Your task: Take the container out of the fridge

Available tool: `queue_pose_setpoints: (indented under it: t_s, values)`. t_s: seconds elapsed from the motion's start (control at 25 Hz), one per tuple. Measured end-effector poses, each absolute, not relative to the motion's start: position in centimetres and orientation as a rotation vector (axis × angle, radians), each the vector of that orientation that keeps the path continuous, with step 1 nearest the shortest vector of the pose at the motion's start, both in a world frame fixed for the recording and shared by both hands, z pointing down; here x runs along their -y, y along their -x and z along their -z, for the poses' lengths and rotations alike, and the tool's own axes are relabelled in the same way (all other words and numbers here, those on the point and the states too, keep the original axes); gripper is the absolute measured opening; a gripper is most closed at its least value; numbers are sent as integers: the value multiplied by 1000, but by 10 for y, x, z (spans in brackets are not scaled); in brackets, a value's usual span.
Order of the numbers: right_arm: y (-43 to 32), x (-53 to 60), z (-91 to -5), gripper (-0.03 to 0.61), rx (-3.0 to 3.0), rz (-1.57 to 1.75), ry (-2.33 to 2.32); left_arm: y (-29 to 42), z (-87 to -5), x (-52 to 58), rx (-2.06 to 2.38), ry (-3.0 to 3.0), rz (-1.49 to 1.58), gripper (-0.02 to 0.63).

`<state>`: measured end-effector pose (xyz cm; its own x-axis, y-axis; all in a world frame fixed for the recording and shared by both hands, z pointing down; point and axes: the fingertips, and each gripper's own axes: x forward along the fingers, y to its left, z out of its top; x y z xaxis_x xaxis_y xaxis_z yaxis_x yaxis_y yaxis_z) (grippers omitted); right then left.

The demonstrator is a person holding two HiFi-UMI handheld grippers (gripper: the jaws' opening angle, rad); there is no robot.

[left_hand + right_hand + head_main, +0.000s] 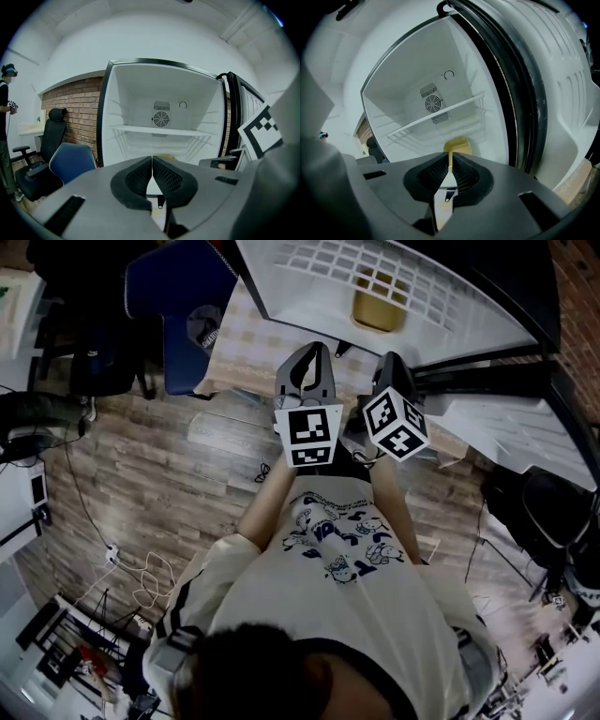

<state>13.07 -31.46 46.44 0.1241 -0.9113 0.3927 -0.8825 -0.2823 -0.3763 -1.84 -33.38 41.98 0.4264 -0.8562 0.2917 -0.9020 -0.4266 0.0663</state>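
Left gripper: the grey left gripper [152,160] was closed, its black ribbed pads meeting at the tips with nothing between them. It was held in front of the open fridge, outside it.
Right gripper: the grey right gripper [450,155] was all but closed, with only a thin slit between its pads and nothing gripped. It sat close beside the left gripper [308,354] in the head view, also outside the fridge.
Container: the yellow box-shaped container [457,146] stood inside the fridge, straight ahead of the right gripper and beyond its tips, below the wire shelf. Its lower part was hidden behind the gripper body. From the left gripper only a faint yellow edge [165,156] showed above the pads. Lid and contents could not be made out.
Fridge: the white open fridge [140,93] had a round fan grille [161,119] on its back wall, above the white wire shelf [440,115].
Door: the white fridge door [569,75] with its black seal stood open to the right of the right gripper, cut off by the picture edge.
Left of the left gripper: a blue seat-shell chair [70,161], a black office chair [50,138] and a red brick wall [79,108]. A person [5,108] at the far edge was only partly in view.
Marker cube: the right gripper's black-and-white cube [261,132] was cropped at the left gripper view's right side.
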Motion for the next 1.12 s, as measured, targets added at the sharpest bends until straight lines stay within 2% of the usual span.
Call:
queue_pose_setpoints:
  t_s: [0.52, 0.56, 0.64, 0.68, 1.12]
  values:
    - [-161, 369, -511, 46, -1755, 1059, 2319, -7, -448, 371, 1528, -2431, -367, 18]
    - [-164, 372, -513, 58, -1735, 1075, 2323, -8, -449, 373, 1529, -2430, -368, 18]
    - [-167, 378, -518, 127, -1712, 1106, 2312, -8, -450, 377, 1532, -2426, -372, 18]
    - [-168, 381, -520, 133, -1703, 1119, 2309, -9, -451, 379, 1533, -2423, -374, 18]
    - [-185, 397, -535, 133, -1651, 1166, 2373, -16, -459, 397, 1535, -2407, -391, 18]
